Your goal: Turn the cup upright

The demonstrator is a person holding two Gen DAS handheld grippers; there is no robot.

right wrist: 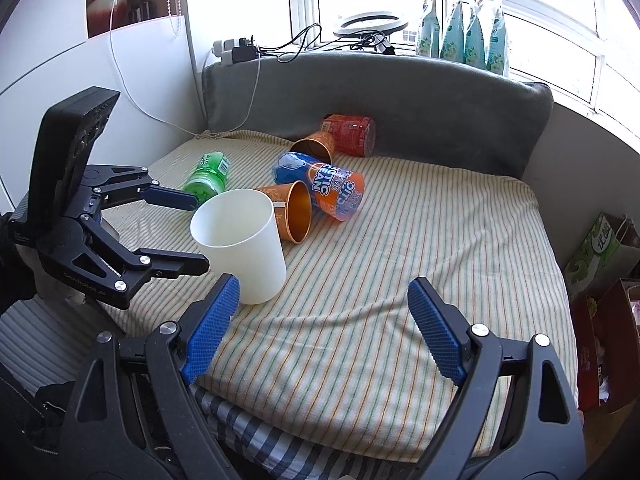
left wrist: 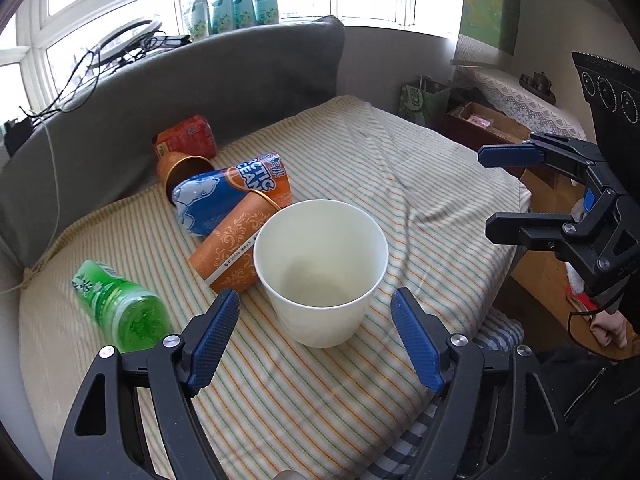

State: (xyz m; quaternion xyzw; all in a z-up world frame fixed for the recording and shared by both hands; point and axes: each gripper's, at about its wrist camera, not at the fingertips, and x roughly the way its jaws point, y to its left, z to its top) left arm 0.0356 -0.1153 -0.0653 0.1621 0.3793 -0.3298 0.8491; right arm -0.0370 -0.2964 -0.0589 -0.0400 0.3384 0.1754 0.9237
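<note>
The white cup (left wrist: 320,270) is sitting upright on the striped blanket (left wrist: 400,168), mouth up, and you can see straight down to its bare bottom from the left wrist view. It's near the front edge of the cushion, pretty much centred between the left gripper (left wrist: 316,328) fingers, but those jaws are spread wide and neither blue pad touches it. So nothing is gripped there, the cup just stands on its own.

From the right wrist view the same cup (right wrist: 242,246) shows off to the left, and the left gripper (right wrist: 196,232) comes in from that side with one finger behind the cup and the other at its near side. Can't tell for sure whether that near fingertip grazes the wall or sits just off it.

The right gripper (right wrist: 324,328) is also wide open and holding nothing, with only blanket between its pads. In the left view it (left wrist: 488,192) hangs off the right edge of the cushion, well apart from the cup.

Behind the cup there's a pile of stuff on its side: an orange patterned cup (left wrist: 232,248) lying just beside the white one, a blue and orange Arctic Ocean cup (left wrist: 224,196) overlapping it, another copper-coloured cup (left wrist: 180,168) behind that, and a red can (left wrist: 186,140) against the grey backrest (left wrist: 200,80). A green bottle (left wrist: 120,308) lies on its side off to the left.
</note>
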